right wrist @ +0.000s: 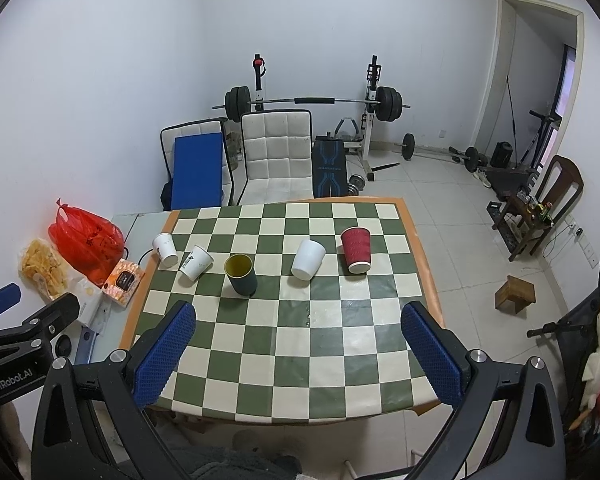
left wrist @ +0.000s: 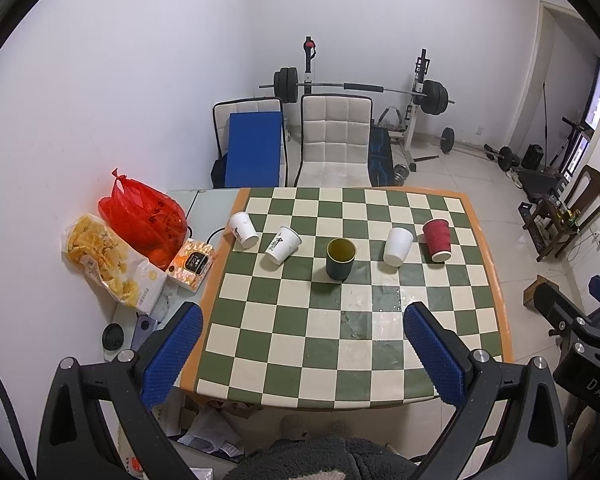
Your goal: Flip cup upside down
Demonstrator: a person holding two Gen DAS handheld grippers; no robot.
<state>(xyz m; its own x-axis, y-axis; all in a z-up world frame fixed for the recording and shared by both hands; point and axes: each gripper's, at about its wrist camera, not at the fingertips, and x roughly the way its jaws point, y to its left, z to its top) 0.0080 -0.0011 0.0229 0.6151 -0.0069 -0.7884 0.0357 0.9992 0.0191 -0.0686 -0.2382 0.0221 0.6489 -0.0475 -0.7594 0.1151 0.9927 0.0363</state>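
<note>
On the checkered table [left wrist: 380, 376] I count five cups [left wrist: 341, 258]; my left gripper [left wrist: 300, 356] and right gripper [right wrist: 296, 356] both gape wide, empty.

Before you on the checkered bench [left wrist: 476, 300]: three white paper cups [left wrist: 397, 247], one red ribbed cup [left wrist: 437, 239], one dark green cup [left wrist: 340, 258]; beside it, one red bag [left wrist: 148, 216], one snack bag [left wrist: 104, 258].

Print on the orange box [left wrist: 191, 263] and red bag [left wrist: 148, 216] is too small to read.
</note>
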